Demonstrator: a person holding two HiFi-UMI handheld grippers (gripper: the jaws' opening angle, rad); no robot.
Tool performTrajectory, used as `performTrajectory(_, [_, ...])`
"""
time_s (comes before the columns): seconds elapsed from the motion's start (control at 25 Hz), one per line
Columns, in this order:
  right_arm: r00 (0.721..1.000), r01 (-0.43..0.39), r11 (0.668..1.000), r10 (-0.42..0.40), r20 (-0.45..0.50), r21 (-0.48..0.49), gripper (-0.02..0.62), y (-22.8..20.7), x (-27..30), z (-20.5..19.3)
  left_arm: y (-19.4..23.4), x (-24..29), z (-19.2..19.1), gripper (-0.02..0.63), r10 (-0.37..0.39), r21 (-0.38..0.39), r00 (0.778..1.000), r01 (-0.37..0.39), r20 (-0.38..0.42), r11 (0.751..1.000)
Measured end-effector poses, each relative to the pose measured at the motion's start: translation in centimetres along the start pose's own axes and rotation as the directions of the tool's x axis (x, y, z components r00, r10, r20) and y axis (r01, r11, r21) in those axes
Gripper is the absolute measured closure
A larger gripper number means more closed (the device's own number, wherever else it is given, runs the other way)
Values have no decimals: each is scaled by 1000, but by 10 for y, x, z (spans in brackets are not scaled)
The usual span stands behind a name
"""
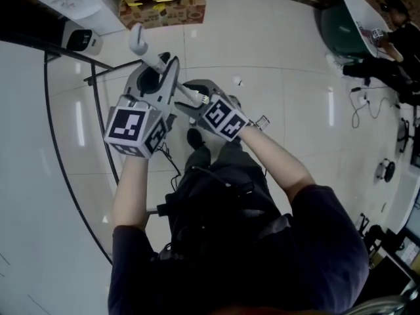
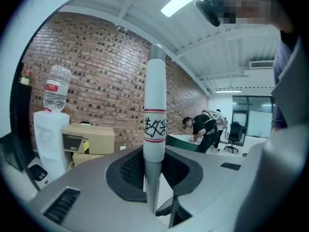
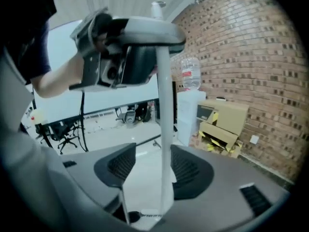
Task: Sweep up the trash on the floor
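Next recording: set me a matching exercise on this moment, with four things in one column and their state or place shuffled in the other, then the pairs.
Things:
1. left gripper
2. right gripper
3. water bottle
4. cardboard box

States or places:
A. upside down on top of the white dispenser
B. jaws apart, with the thin pole standing between them
C. beside the dispenser, by the brick wall
D. closed on the white handle

Pairs: 1-D, 2-B, 3-A, 4-C
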State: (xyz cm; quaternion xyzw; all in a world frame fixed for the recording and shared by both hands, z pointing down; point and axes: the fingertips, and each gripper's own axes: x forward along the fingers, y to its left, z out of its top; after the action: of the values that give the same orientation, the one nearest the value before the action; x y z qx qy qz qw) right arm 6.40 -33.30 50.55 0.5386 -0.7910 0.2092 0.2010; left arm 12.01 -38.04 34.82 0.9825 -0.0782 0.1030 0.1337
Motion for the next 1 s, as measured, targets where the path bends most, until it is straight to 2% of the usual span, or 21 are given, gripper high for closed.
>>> performTrajectory(0.16, [993,117,993,-118,-31,-26,323,-9,15,-24,9,2,-18,541,104,-50,995,-104,-6,993])
performTrajectory(0.36, [984,166,985,-168,-55,-41,325,-26,30,-39,1,4,-29,541,163,-62,986,-162,18,985])
performTrajectory(0.48, [982,186,982,-187,-36,-31,426,-37,31,-38,3,2,-28,541,212,-73,976,-207,54,976])
performTrajectory(0.56, [983,181,983,-181,-20,-14,429,-44,30,-37,10,-2,-25,543,252,-79,964,-246,81,966])
performTrajectory(0.6, [986,169,986,-169,-13,-3,394,-47,30,-38,13,-4,-24,543,269,-86,959,-261,94,961])
performTrajectory(0.68, [990,143,990,-143,-2,14,380,-47,32,-40,16,-7,-23,541,287,-99,951,-277,112,956])
performTrajectory(0.88, [997,72,997,-72,-24,15,384,-30,57,-56,21,-5,-28,541,292,-95,950,-282,114,955])
performTrajectory(0.92, [997,72,997,-71,-27,18,437,-31,62,-59,22,-6,-29,541,292,-96,950,-283,111,954])
performTrajectory(1.0, [998,68,997,-67,-18,24,481,-30,69,-62,27,-10,-30,541,300,-105,947,-289,111,952])
